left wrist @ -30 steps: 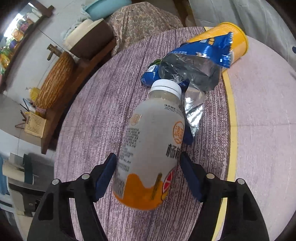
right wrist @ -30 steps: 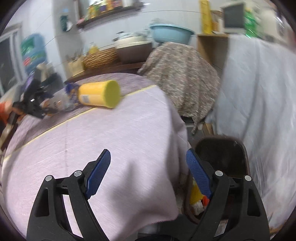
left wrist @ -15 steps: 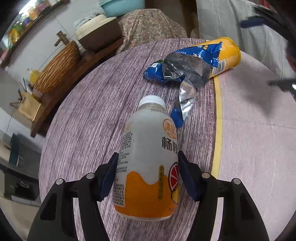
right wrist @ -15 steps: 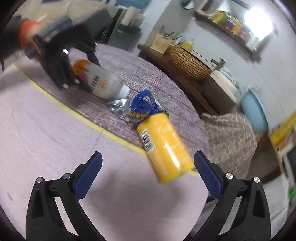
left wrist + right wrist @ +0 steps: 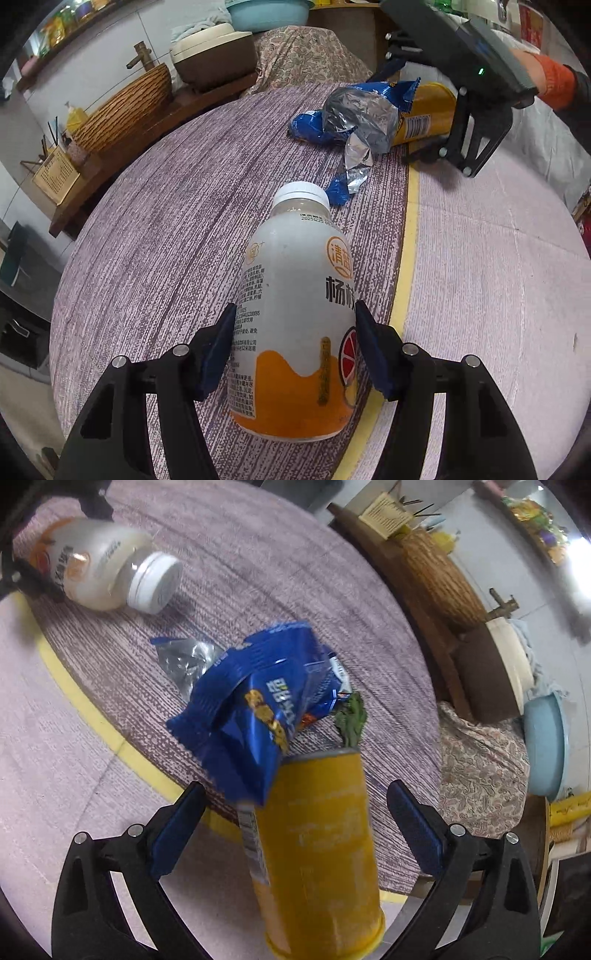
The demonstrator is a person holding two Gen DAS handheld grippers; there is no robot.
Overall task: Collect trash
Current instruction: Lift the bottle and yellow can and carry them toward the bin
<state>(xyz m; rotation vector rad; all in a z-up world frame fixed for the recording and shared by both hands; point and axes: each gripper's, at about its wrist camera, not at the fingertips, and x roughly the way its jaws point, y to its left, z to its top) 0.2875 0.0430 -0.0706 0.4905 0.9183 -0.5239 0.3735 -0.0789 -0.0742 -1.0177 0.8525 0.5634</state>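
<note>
We are in a lived-in home kitchen or dining corner. A cloth-covered round counter stands by a wooden sideboard carrying a woven basket, a rice cooker and a blue basin. A wall shelf above holds packets and jars.

blue wrapper overlapping yellow can, tablecloth bare leftward
</note>
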